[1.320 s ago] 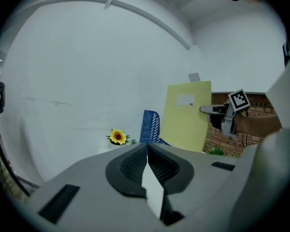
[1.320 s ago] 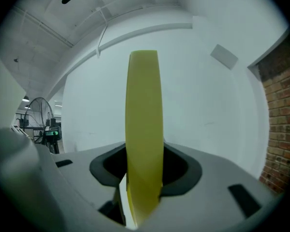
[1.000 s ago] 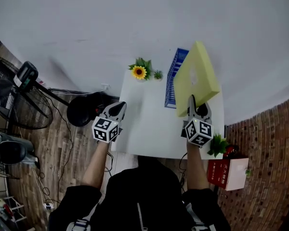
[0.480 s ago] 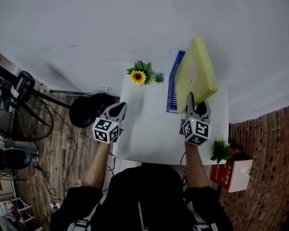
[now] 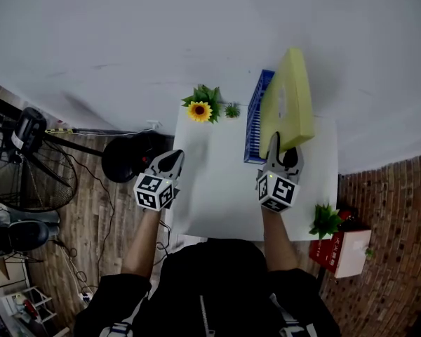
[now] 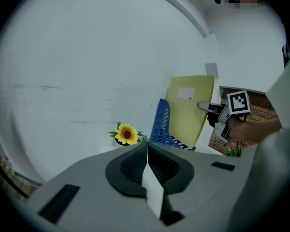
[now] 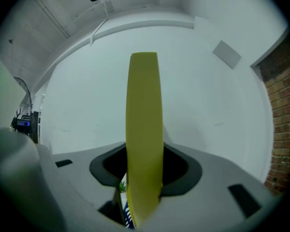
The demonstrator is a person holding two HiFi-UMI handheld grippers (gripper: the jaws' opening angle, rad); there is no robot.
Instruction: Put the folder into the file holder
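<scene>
The blue file holder stands on the white surface at about 1 o'clock from its middle, close to the far edge. It is a slatted rack with one upright end panel, and its base slats show bare in the left gripper view. The folder is at the holder's 3 o'clock side, over those slats. Its lower edge drops behind them, and I cannot tell whether it touches the base.

The folder is pale yellow-green, thick and flat, and stands nearly upright on its edge. A small white label sits high on its broad face. In the right gripper view only its narrow edge shows, rising straight up.

The right gripper has its jaws clamped on the folder's near lower edge, at 6 o'clock of it. The left gripper hangs over the surface's 9 o'clock edge, jaws closed tip to tip with nothing held.

A sunflower sits at the surface's 11 o'clock corner, and a small green plant lies between it and the holder. Open white surface lies between the two grippers. A white wall rises just behind the far edge. Off the 4 o'clock corner are a leafy plant and a red box. A fan stands on the wooden floor at 9 o'clock.
</scene>
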